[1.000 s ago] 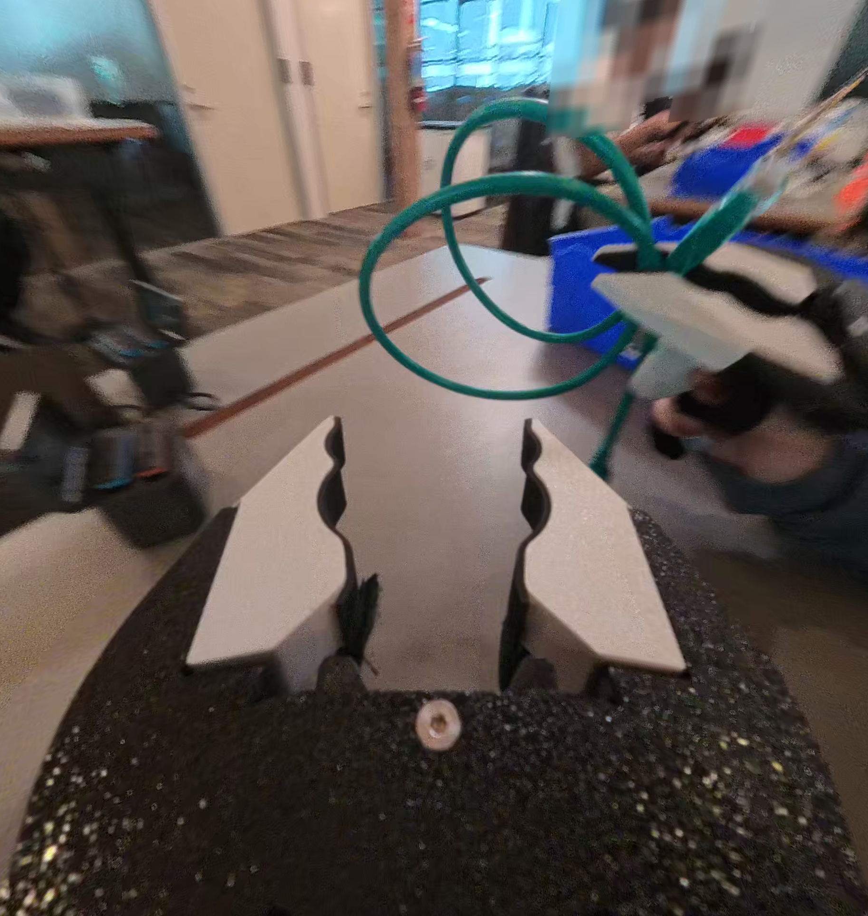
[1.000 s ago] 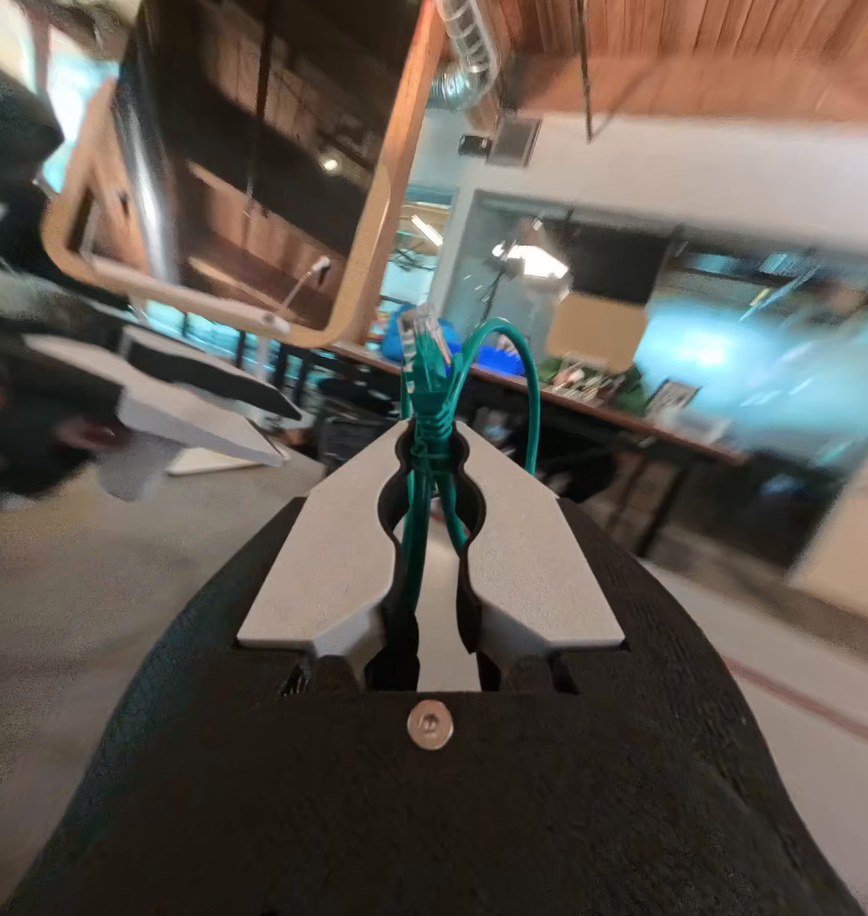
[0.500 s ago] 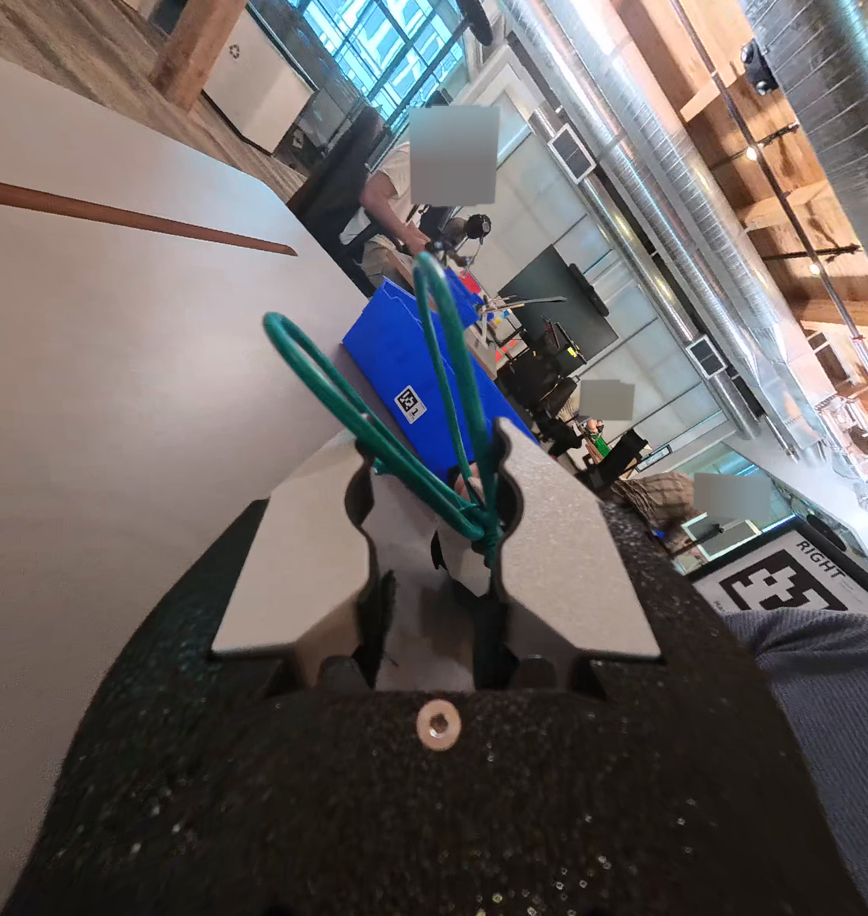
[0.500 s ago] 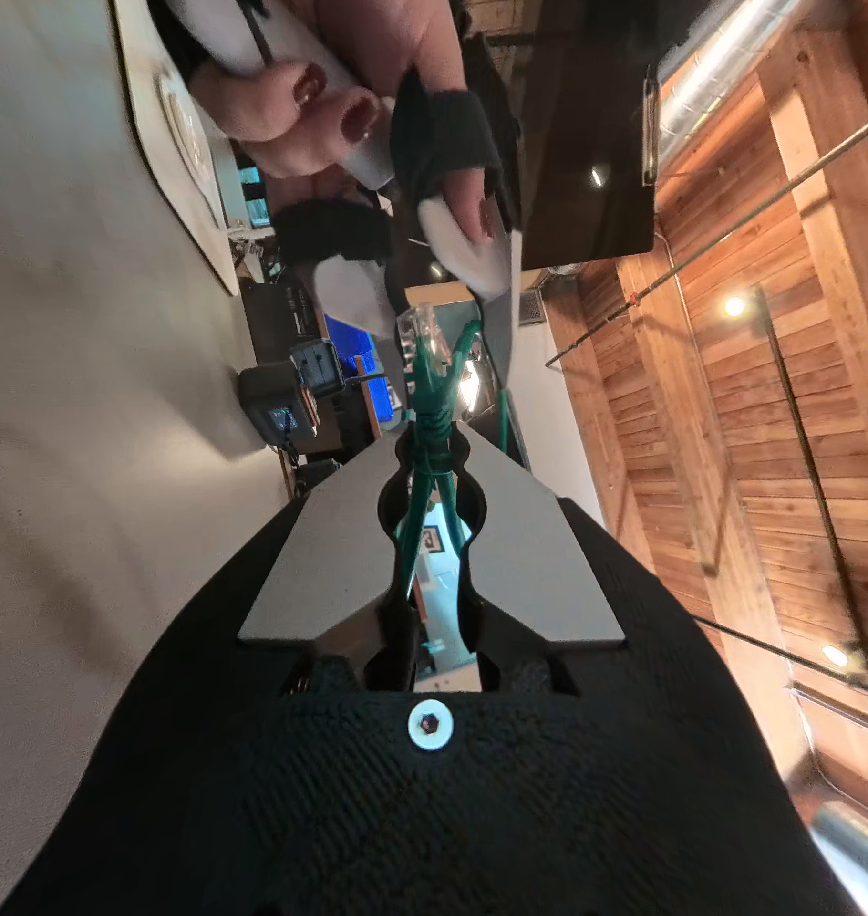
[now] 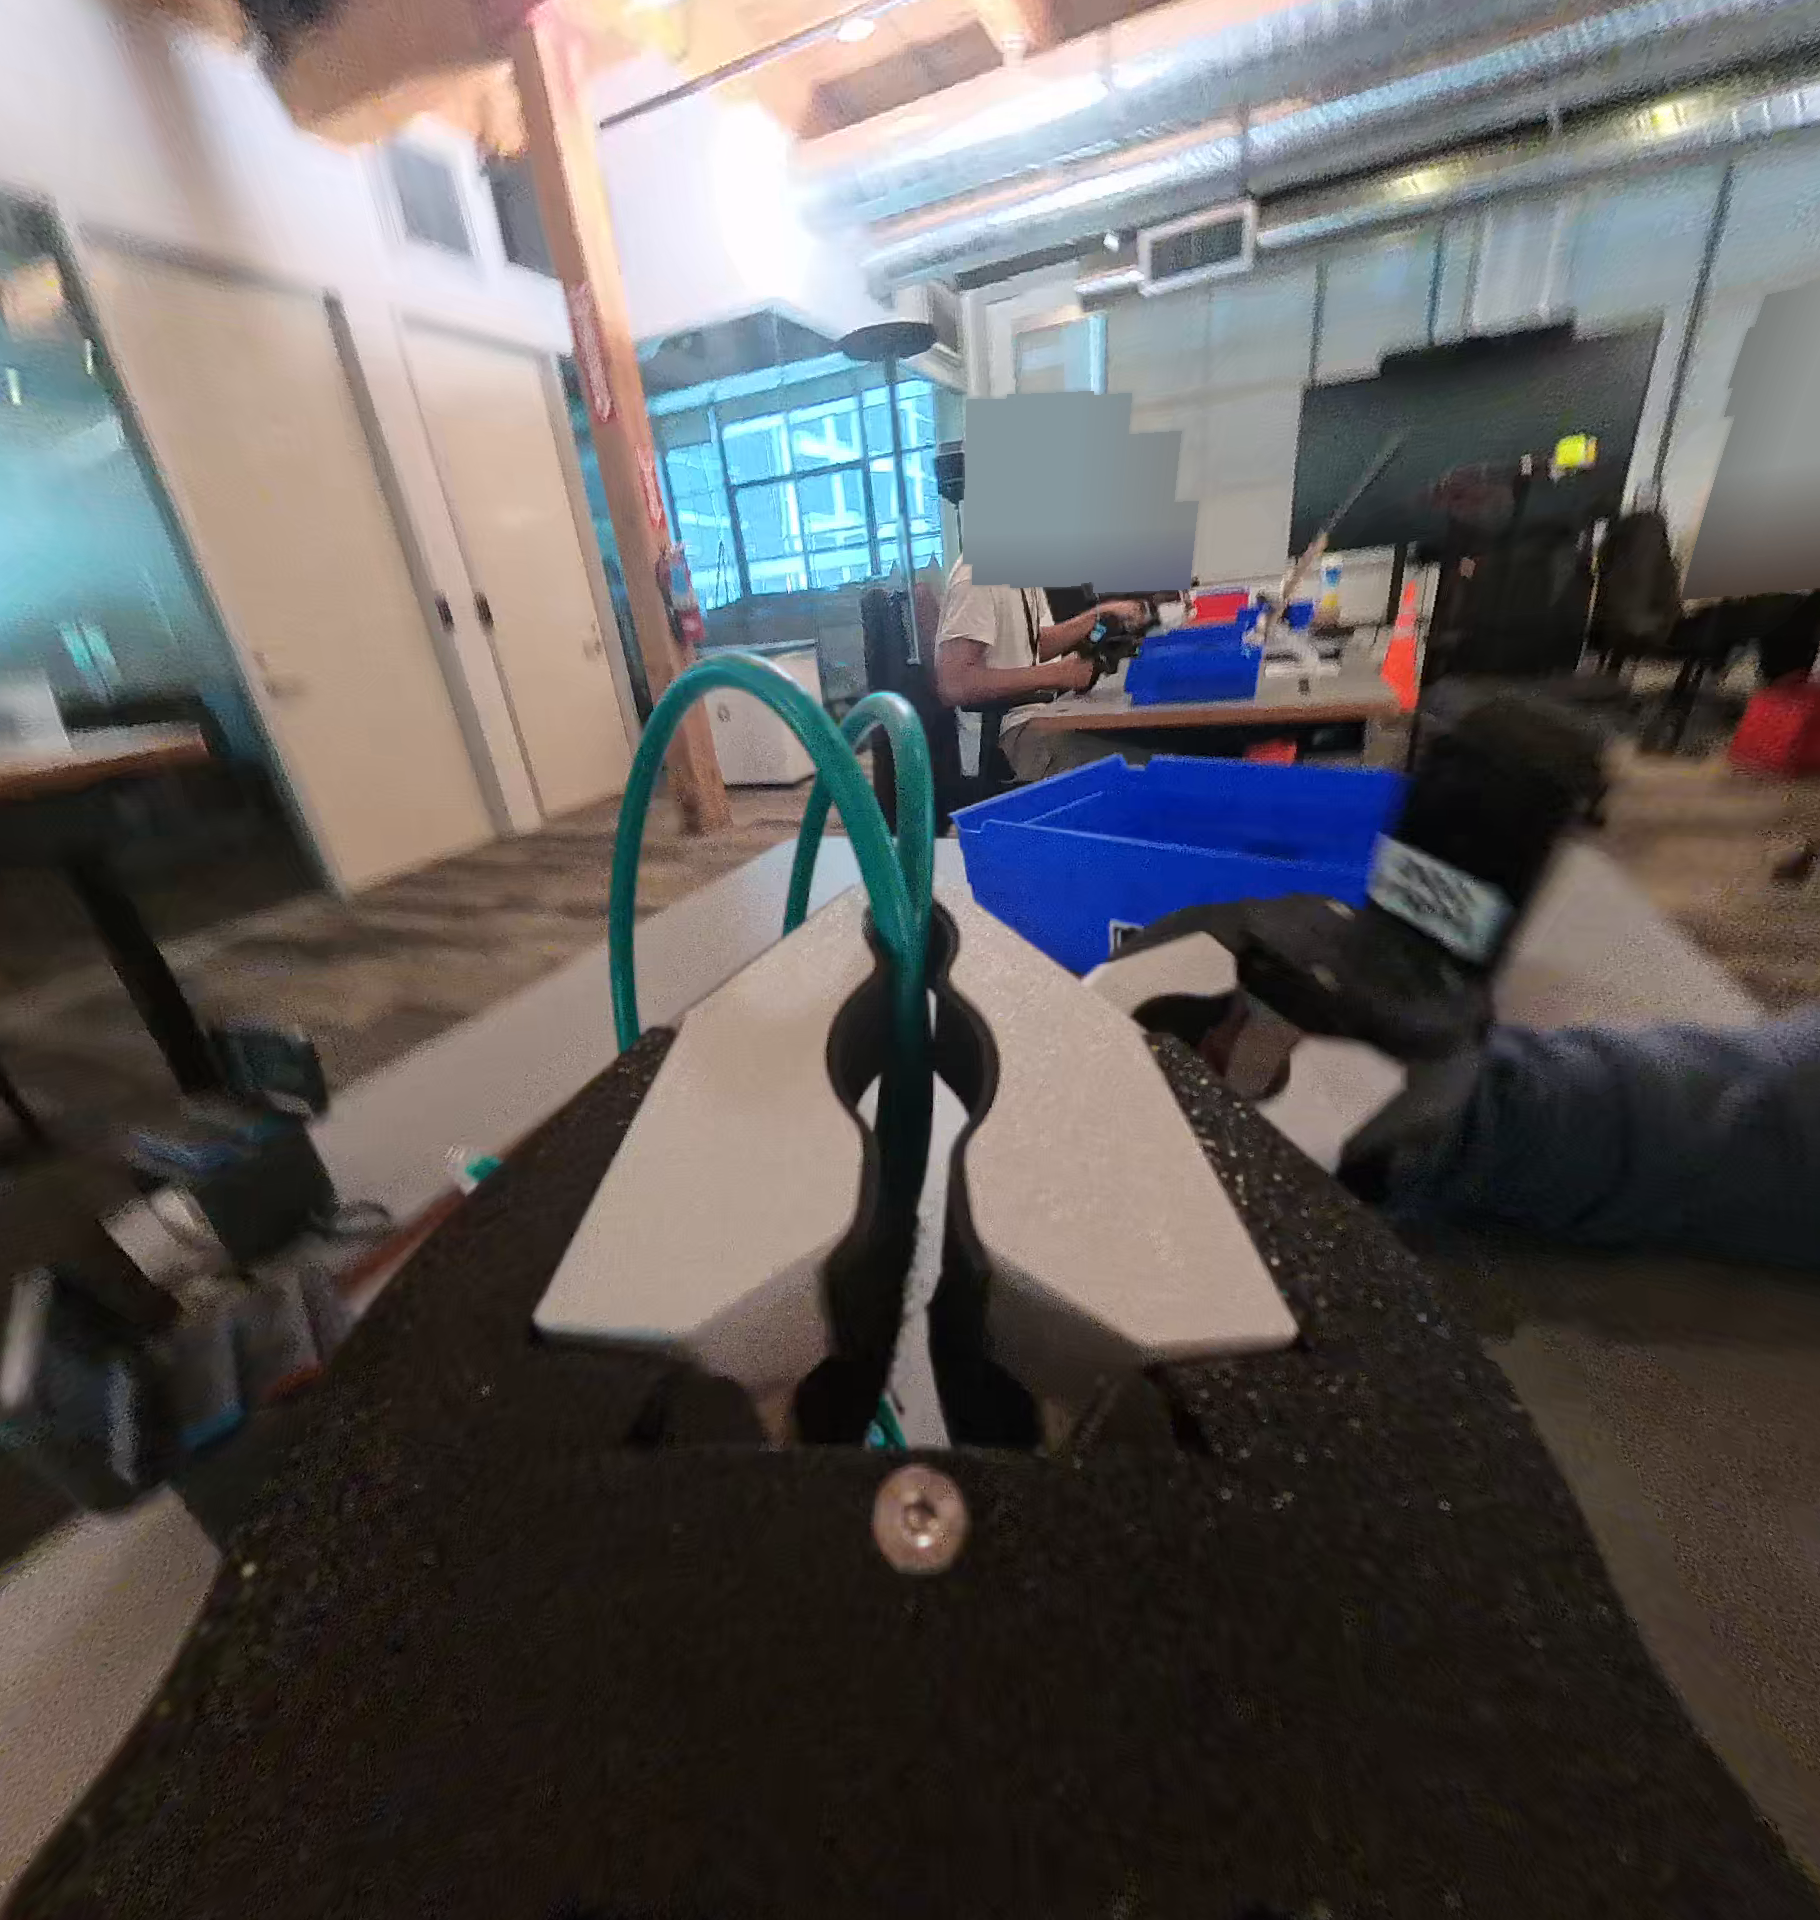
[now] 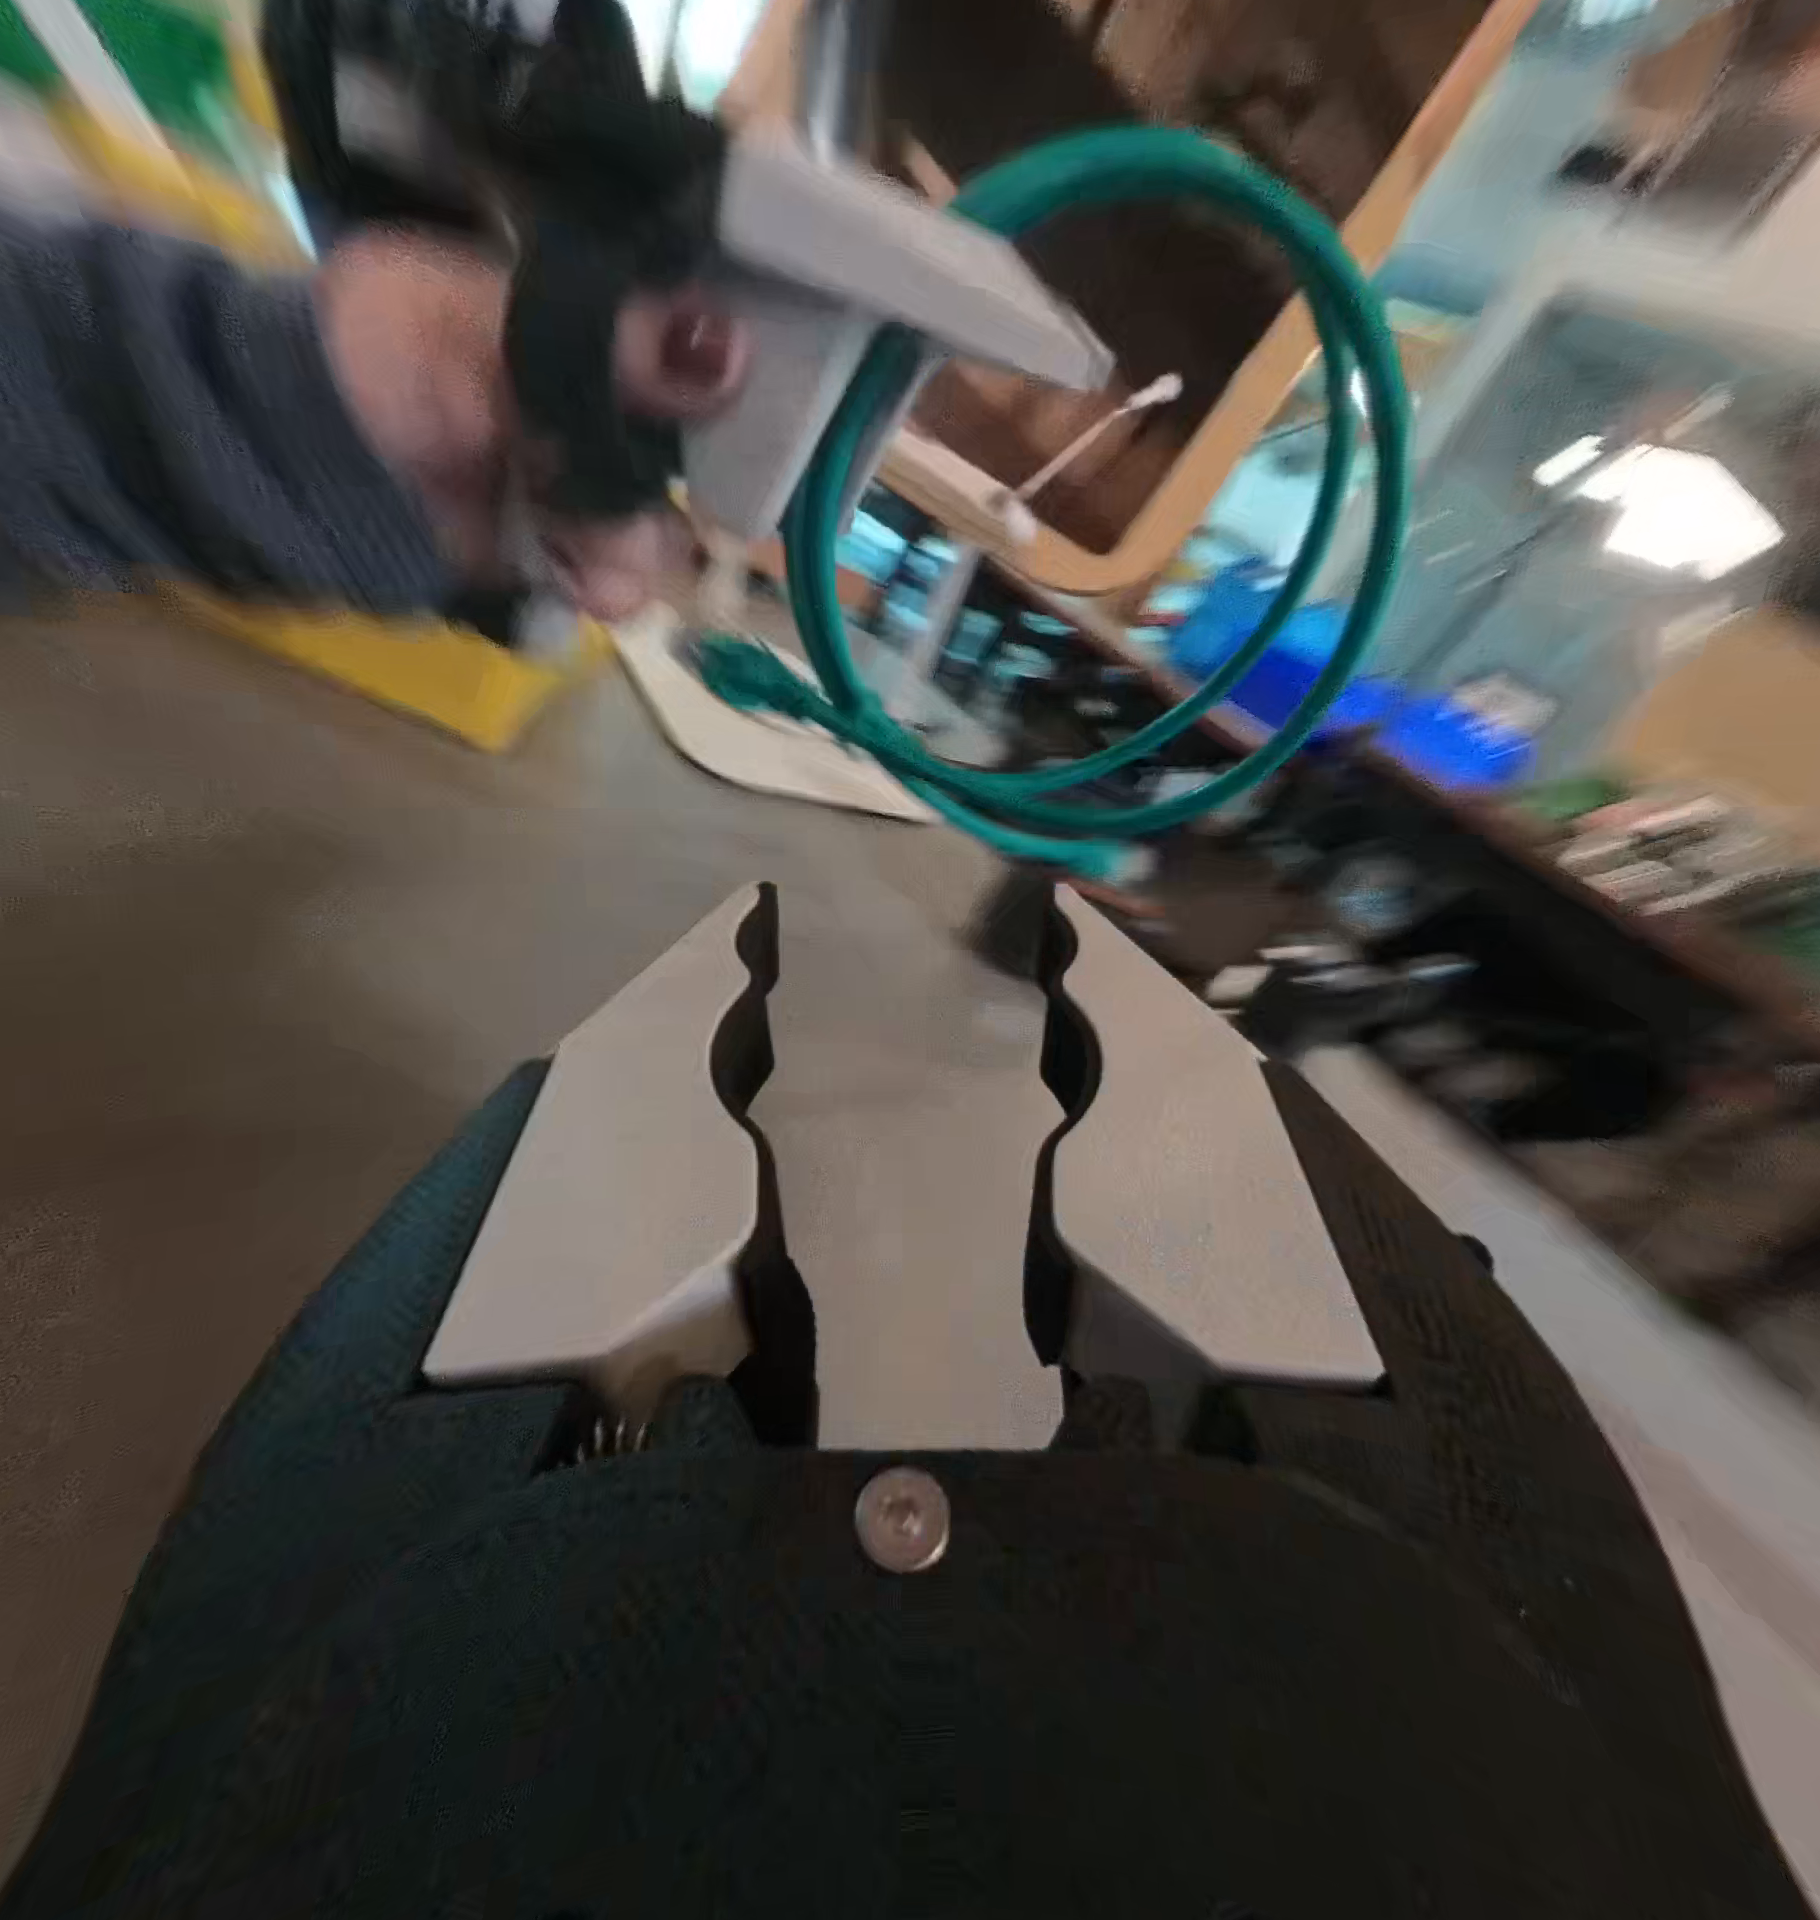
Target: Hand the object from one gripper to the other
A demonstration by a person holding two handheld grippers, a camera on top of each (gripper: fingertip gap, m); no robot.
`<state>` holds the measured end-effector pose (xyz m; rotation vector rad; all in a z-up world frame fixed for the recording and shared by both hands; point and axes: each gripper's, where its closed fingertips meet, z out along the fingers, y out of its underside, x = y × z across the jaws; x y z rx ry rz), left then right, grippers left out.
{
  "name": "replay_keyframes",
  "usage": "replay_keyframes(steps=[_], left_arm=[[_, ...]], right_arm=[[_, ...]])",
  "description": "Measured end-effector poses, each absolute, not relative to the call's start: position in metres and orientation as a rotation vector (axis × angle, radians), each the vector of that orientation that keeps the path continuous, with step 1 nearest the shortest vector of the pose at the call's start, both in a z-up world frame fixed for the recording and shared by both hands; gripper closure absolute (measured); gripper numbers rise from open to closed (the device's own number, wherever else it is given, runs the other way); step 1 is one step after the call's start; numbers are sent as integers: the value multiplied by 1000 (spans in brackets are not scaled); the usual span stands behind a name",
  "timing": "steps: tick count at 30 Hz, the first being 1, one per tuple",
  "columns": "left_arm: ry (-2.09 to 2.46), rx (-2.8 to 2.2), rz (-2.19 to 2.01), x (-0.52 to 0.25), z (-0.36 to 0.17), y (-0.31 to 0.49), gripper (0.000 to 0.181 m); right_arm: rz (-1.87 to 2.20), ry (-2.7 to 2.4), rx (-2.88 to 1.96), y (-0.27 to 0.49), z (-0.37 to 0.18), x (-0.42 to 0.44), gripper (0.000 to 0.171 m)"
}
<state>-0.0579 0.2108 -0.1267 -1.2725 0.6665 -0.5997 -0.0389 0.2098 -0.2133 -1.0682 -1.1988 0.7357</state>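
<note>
A green coiled cable point(image 5: 724, 665) stands up in two loops from my left gripper point(image 5: 901, 920), which is shut on it above the grey table point(image 5: 573, 1039). In the right wrist view the same cable point(image 6: 999, 800) hangs as a ring from the left gripper's grey fingers point(image 6: 885, 260), with its plug end drooping toward the table. My right gripper point(image 6: 911, 894) is open and empty, a short way back from the ring and below it. It also shows at the right of the left wrist view point(image 5: 1166, 966), held by a hand in a dark sleeve.
A blue bin point(image 5: 1176, 842) sits on the table behind the grippers. Black gear point(image 5: 210, 1195) lies at the table's left edge. A yellow object point(image 6: 397, 655) and a flat pale board point(image 6: 760, 738) lie farther off. A person point(image 5: 989, 644) sits at a distant desk.
The cable went from the right gripper to the left. The left gripper closed on it, and the right gripper opened and drew back. Both views have swung level again.
</note>
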Motion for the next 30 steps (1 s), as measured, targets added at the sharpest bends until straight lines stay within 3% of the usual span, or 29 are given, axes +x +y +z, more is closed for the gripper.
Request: replay_keyframes(steps=[5, 10, 14, 23, 26, 30], left_arm=[[1015, -1151, -243, -22, -153, 194, 181], [1251, -1079, 41, 1, -188, 191, 181], [1378, -1046, 131, 3, -208, 189, 181], [1471, -1250, 149, 4, -256, 202, 181], [1374, -1384, -130, 4, -257, 199, 132], [1043, -1538, -677, -11, -227, 200, 112]], right_arm=[[1964, -704, -1156, 203, -158, -15, 114], [2242, -534, -1231, 215, -157, -9, 111], [2350, -470, -1181, 214, -149, -4, 129], [2133, -666, -1260, 205, -157, -11, 169], [1850, -784, -1268, 205, -161, -14, 171], [1290, -1013, -1227, 211, -177, -15, 171]])
